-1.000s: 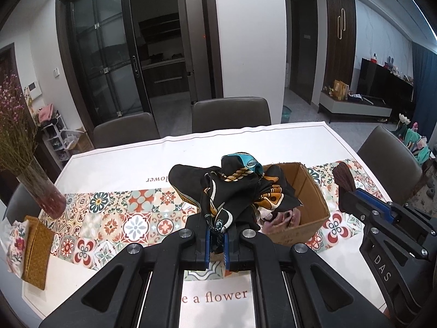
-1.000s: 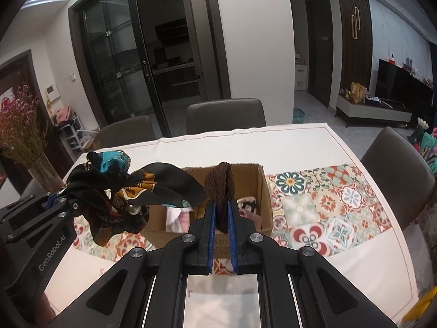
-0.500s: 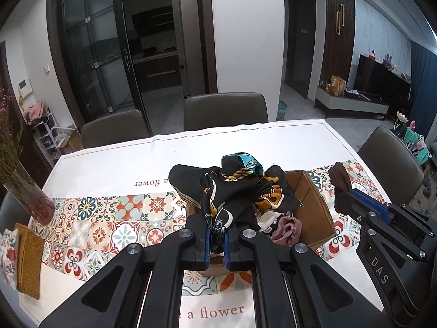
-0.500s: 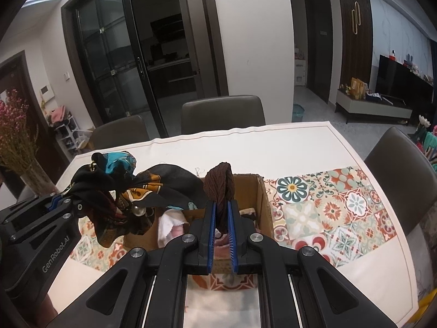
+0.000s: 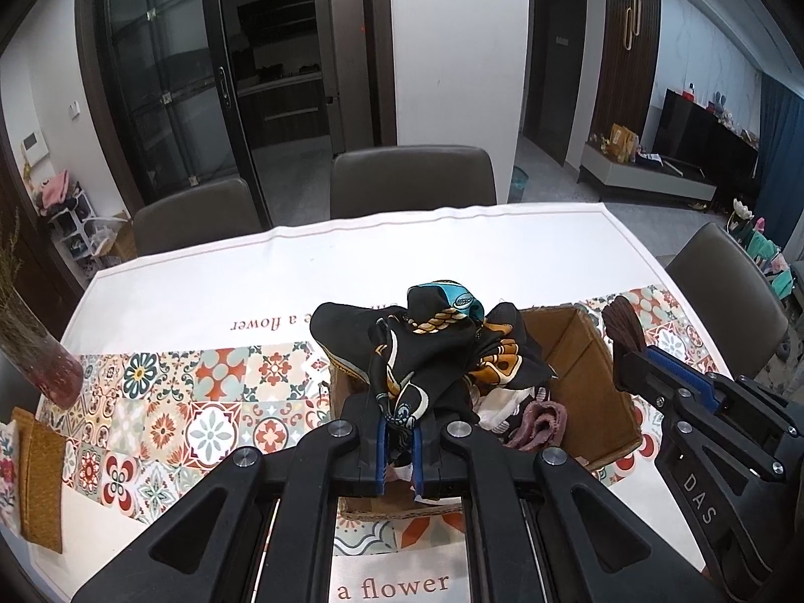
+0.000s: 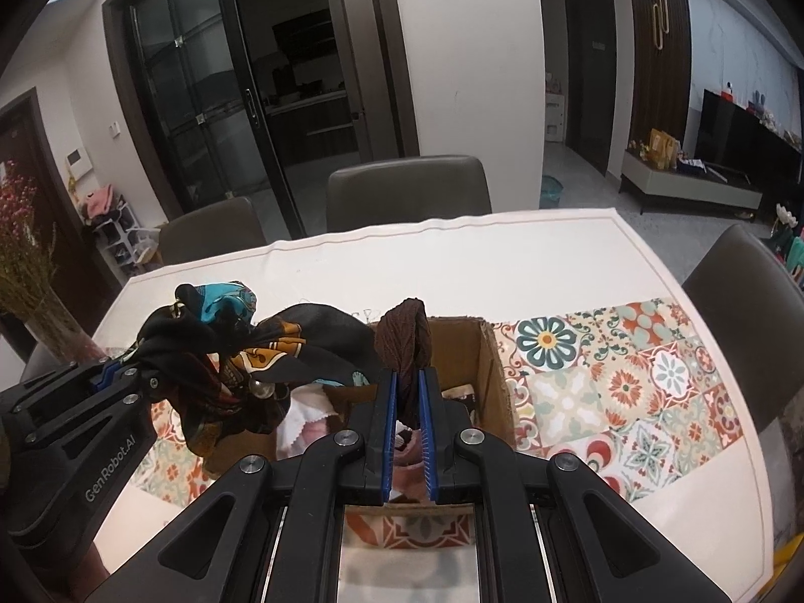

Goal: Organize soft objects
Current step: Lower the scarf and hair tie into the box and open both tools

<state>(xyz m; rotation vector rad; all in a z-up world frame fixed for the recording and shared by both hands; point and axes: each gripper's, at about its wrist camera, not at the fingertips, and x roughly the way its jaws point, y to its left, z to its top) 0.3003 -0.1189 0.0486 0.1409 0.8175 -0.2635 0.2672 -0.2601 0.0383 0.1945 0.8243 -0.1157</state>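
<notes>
Bunched black scarf [image 5: 432,346] and brown knit [image 6: 404,346] (both clamped) above cardboard box [image 5: 583,352].

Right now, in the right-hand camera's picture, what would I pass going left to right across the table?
Vase of dried flowers → left gripper holding the black patterned scarf → brown knitted piece in the right gripper → cardboard box wall → tiled table runner.

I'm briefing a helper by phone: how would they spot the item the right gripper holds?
Find the cardboard box on the tiled table runner. Right above it, the right gripper pinches a brown knitted piece. It is plain dark brown, unlike the patterned black scarf beside it.
</notes>
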